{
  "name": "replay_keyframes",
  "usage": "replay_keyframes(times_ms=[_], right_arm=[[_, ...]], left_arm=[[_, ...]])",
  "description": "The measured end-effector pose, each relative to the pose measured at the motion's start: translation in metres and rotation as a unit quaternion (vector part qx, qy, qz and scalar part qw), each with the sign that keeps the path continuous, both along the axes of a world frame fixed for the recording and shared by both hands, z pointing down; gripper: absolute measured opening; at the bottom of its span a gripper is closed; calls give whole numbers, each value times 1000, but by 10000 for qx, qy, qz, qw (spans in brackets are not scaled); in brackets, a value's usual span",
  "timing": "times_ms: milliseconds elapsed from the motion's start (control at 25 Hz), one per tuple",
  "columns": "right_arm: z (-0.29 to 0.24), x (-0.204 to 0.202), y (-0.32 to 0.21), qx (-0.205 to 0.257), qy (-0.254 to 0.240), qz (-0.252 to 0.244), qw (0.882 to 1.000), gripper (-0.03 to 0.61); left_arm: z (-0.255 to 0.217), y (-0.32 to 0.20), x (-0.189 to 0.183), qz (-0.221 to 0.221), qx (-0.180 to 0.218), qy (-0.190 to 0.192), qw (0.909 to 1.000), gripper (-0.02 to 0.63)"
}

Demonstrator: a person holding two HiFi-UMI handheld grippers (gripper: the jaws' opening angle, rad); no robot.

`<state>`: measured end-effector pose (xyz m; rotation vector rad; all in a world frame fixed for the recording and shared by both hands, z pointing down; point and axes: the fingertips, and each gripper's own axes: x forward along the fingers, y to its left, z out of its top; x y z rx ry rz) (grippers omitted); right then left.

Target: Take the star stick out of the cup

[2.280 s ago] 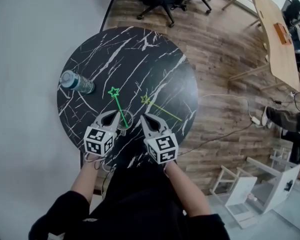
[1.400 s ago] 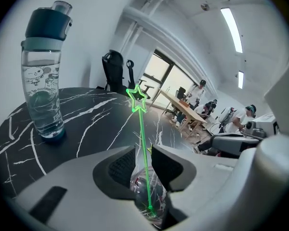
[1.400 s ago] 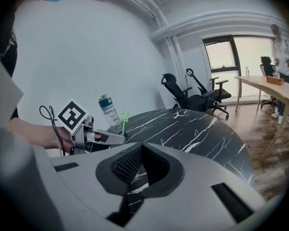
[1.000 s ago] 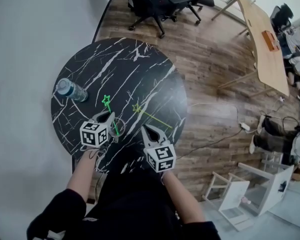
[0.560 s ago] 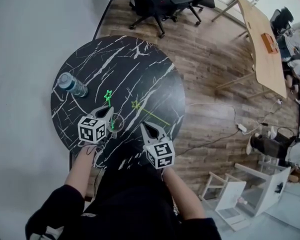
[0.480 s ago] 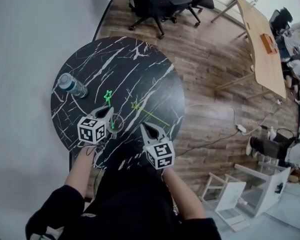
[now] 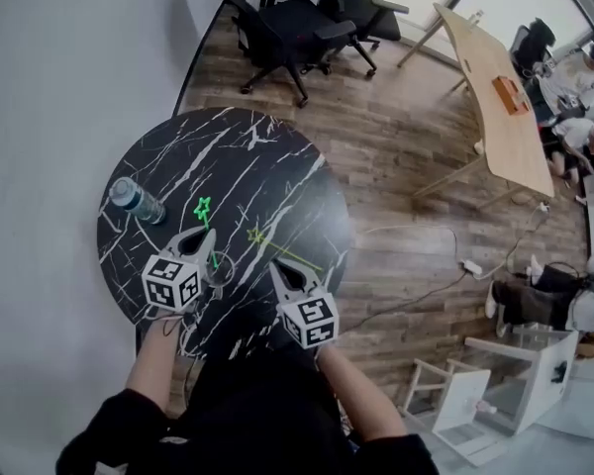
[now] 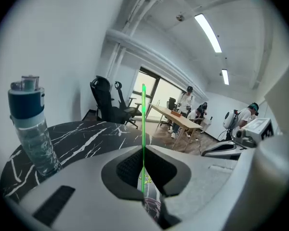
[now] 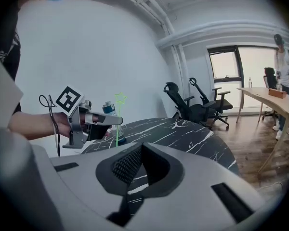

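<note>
**Left gripper clamped on the green star stick at the cup**

Head view: The star stick (image 7: 206, 224) is a thin, bright-green rod topped with an outline star. Its long axis runs from the clear cup (image 7: 232, 265) up and away from the person. The star end leans slightly toward the bottle (image 7: 137, 201). The lower end appears to sit inside the cup's rim, near the person's edge of the black marble table (image 7: 267, 166). The left gripper (image 7: 206, 236) meets the rod just above the cup. The right gripper (image 7: 274, 265) hangs beside the cup, apart from it. A yellow star stick (image 7: 287, 253) lies flat on the table.

Left gripper view: The jaws pinch the rod (image 8: 143, 124), which stands nearly vertical, star end up. The cup shows dimly below the jaws.

Right gripper view: The jaws are pressed together with nothing between them. The green star rises above the left gripper's tips.

Change from 2.3 s ago: The right gripper's tip sits farther from the cup. The yellow star stick lies in the same spot.
</note>
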<state>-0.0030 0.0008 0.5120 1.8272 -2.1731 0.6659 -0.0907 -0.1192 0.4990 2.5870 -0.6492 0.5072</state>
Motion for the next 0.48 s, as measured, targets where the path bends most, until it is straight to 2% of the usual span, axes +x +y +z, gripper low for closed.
replay_keyframes(times_ms=[240, 480], right_arm=[[-13, 10, -13, 224, -114, -139, 9996, -5], [-31, 22, -21, 429, 34, -608, 9972, -5]], left_arm=[[-23, 2, 5, -110, 328, -95, 9994, 6], [-47, 2, 18, -305, 763, -372, 9959, 6]])
